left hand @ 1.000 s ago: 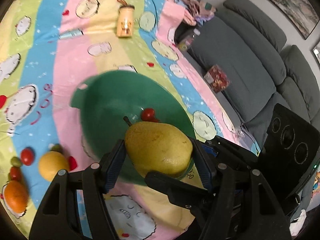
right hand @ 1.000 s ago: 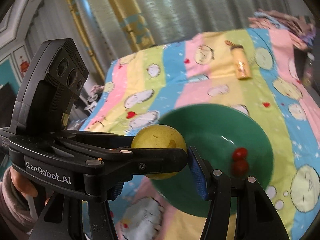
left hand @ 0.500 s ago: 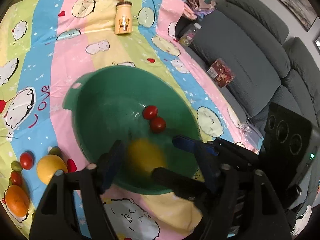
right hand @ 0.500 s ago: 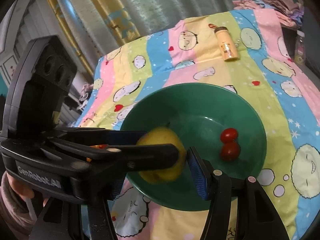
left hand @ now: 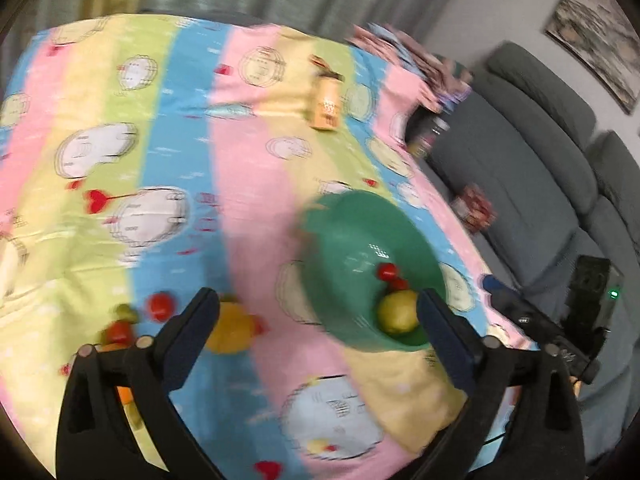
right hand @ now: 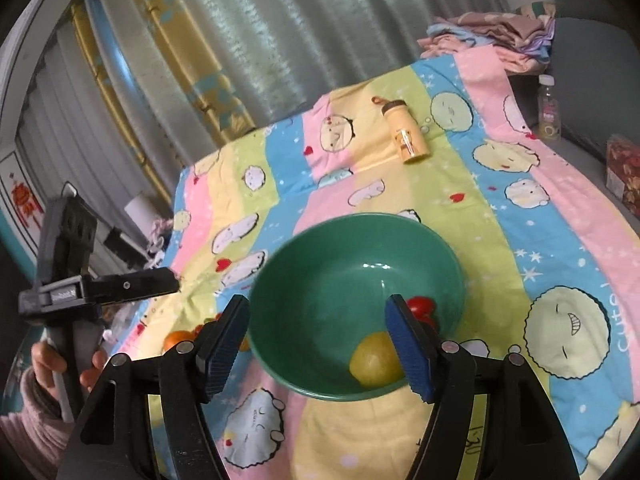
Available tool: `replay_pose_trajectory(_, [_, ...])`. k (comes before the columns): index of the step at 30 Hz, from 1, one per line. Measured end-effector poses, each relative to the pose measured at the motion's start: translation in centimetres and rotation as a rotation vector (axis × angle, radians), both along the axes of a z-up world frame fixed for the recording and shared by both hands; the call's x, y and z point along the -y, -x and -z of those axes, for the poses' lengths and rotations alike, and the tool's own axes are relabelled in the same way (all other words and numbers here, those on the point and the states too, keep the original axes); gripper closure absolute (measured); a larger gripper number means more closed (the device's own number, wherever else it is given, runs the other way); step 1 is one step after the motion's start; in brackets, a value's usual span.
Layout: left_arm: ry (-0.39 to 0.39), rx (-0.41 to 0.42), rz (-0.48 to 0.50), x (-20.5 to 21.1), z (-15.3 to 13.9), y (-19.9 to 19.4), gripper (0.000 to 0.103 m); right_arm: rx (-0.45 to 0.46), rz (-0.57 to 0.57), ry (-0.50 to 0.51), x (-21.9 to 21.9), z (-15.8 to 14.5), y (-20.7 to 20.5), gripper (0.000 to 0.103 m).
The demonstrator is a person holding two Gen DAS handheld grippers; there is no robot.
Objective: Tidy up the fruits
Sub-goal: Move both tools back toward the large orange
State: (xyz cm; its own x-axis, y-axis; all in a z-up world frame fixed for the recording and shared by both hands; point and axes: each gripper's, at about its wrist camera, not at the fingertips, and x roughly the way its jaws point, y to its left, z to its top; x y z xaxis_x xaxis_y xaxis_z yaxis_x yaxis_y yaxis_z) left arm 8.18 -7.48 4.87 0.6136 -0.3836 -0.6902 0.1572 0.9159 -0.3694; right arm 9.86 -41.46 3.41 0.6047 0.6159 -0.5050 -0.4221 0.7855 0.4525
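A green bowl (left hand: 360, 240) (right hand: 320, 264) sits on the striped cloth. It holds a yellow pear (left hand: 398, 312) (right hand: 374, 358) and two cherry tomatoes (left hand: 388, 271) (right hand: 420, 305). My left gripper (left hand: 318, 320) is open and empty, up above the cloth between the bowl and the loose fruit. A yellow fruit (left hand: 230, 330), a red tomato (left hand: 160, 306) and other small fruits (left hand: 120, 326) lie left of the bowl. My right gripper (right hand: 316, 332) is open and empty above the bowl's near rim. The left gripper (right hand: 132, 284) shows at the left of the right wrist view.
A yellow bottle (left hand: 326, 108) (right hand: 408, 140) lies at the far side of the cloth. A grey sofa (left hand: 520, 184) with a red packet (left hand: 476, 208) and a clear bottle (right hand: 548, 112) stands to the right. Folded cloths (right hand: 492, 36) are piled at the far right corner.
My left gripper opened and dropped the pear into the bowl, then pulled back and swung left. My right gripper rose and drew back a little.
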Motion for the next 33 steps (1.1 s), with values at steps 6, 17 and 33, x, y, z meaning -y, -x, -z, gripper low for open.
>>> replay_pose_trajectory(6, [-0.039,0.019,-0.14,-5.9,0.0,3.0,0.003,0.018,-0.046,0.012,-1.7,-0.6,1.0,0.032])
replay_pose_trajectory(17, [0.061,-0.073,-0.288,-12.8,4.0,7.4,0.003,0.009,-0.218,0.049,-7.5,-0.1,2.8,0.032])
replay_pose_trajectory(33, [0.233,-0.158,-0.267,-14.3,8.2,7.4,0.003,-0.102,-0.472,0.127,-17.8,3.8,4.6,0.032])
